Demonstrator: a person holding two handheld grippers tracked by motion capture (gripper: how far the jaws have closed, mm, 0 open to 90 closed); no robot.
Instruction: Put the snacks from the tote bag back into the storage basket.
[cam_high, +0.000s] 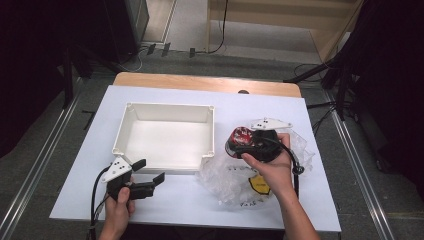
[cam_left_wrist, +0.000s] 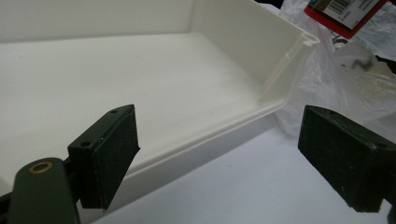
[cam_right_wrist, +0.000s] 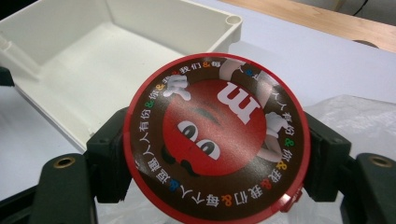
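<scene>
Left gripper idles nearest, jaws apart on nothing, just off the near wall of the open white plastic box. Right gripper clamps a round red-rimmed candy tin edge-on above the crumpled clear plastic bag, beside the box, probably to carry it in.

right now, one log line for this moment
right gripper: shut on candy tin | left gripper: open, empty, by box | tin over plastic bag, not in box
</scene>
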